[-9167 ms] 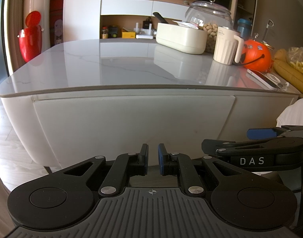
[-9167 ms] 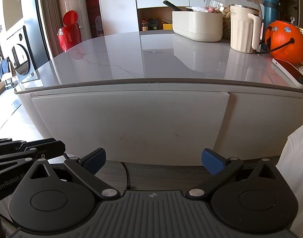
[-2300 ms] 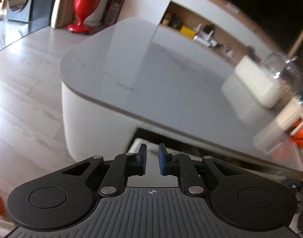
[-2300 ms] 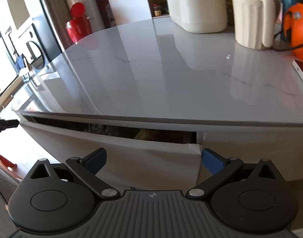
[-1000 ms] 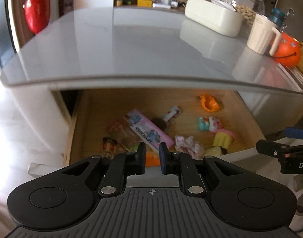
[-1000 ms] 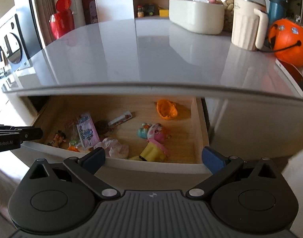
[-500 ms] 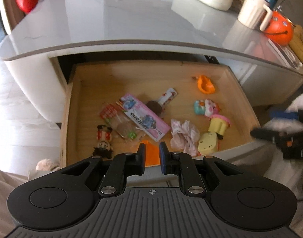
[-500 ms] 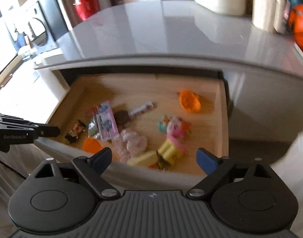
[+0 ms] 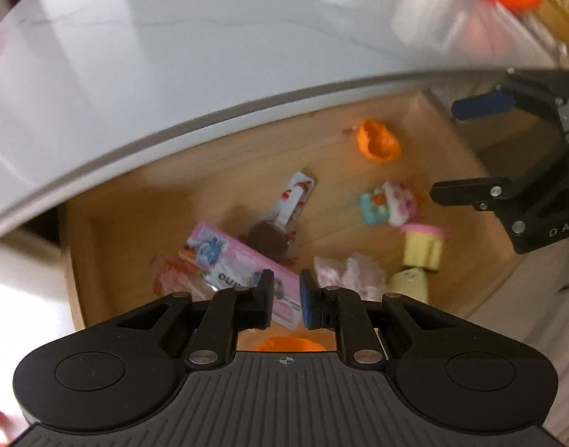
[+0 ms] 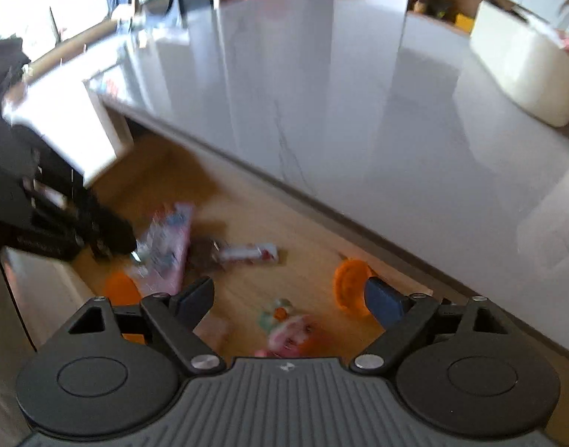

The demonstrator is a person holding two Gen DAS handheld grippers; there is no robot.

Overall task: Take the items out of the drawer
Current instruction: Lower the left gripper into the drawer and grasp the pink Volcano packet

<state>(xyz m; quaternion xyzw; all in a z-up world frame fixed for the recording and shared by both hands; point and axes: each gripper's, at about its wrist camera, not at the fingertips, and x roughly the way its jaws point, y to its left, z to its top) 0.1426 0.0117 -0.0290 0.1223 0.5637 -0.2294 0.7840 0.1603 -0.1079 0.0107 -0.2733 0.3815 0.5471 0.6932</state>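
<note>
Hovering over the open wooden drawer [image 9: 83,260], the left claw [image 9: 286,298] has its pads nearly pressed together, pinching nothing, above a pink snack packet [image 9: 243,264] near the drawer's front edge. The right claw [image 10: 288,298], spread wide, has just been narrowing, with nothing gripped between its jaws; a blurred pink-and-teal toy [image 10: 284,326] lies below it. An orange toy [image 9: 377,141] sits toward the drawer's back right corner, a yellow cupcake toy [image 9: 422,249] near its right edge. The grey surface [image 9: 210,56] overhangs the drawer's rear.
</note>
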